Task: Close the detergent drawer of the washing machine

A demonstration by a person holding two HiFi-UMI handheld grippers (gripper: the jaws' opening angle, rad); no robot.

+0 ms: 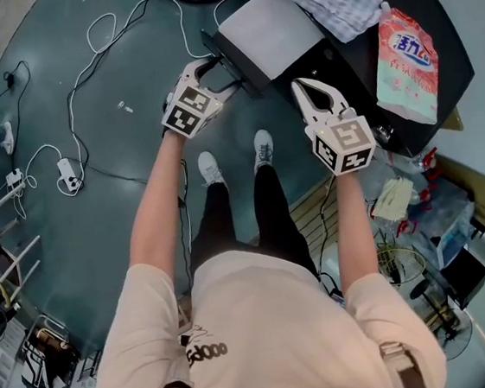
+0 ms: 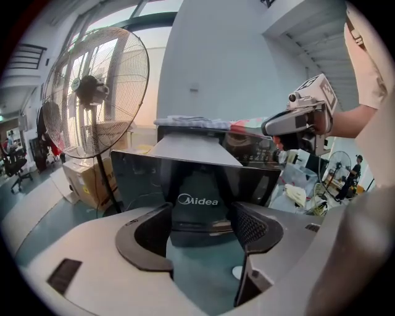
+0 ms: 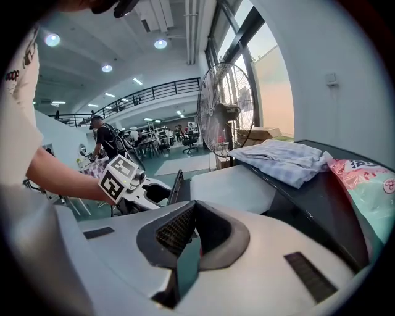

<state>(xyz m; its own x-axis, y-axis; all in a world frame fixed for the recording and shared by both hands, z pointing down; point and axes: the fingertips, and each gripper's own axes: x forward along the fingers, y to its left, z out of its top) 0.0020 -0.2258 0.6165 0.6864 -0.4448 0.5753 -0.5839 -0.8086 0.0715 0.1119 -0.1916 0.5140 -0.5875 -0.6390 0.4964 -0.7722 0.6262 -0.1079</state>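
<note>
Left tool (image 2: 200, 216) wide open, empty, detergent drawer (image 2: 197, 179) at twelve o'clock; right tool (image 3: 193, 210) closed, holding nothing.

The head view looks steeply down from above the person, with the left gripper (image 1: 214, 74) at eleven o'clock and the right gripper (image 1: 314, 92) at one. The left gripper view faces the detergent drawer (image 2: 197, 179) close at twelve. The right gripper view looks along the washing machine (image 3: 311, 200) top, with the left gripper at nine. All three views share the drawer.
</note>
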